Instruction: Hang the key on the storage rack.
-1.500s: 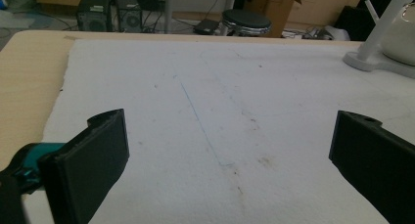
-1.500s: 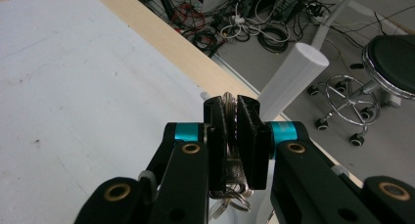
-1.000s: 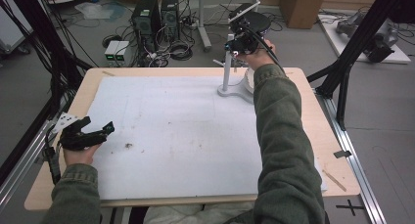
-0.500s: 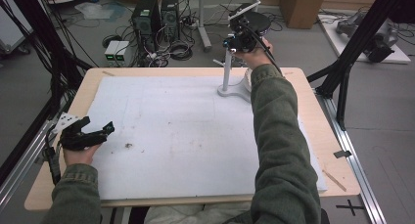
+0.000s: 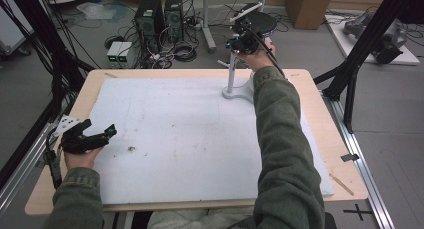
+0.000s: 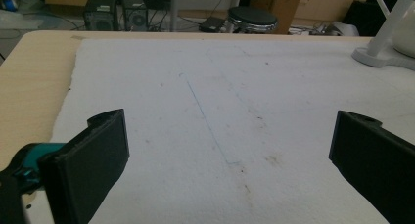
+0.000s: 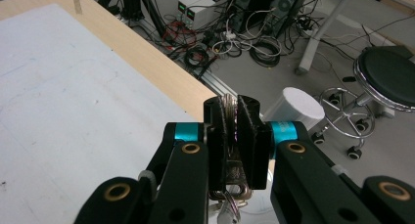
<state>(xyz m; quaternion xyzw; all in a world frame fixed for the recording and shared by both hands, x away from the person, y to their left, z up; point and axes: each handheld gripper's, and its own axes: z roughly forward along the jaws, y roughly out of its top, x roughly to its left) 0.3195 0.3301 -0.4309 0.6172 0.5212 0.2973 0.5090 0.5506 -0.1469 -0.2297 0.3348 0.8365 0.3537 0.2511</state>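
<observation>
Metal keys (image 7: 234,177) sit clamped between the jaws of the right gripper (image 7: 234,117), a ring of them dangling below the pads, held high above the far edge of the worktop (image 5: 320,114) right over the white stand (image 5: 235,84). Down at the near left corner the left gripper (image 5: 100,135) rests low over the white foam mat (image 5: 175,134), its jaws wide apart with nothing but bare mat between them. Both sleeves are green.

No readable text anywhere — labels perhaps too small
</observation>
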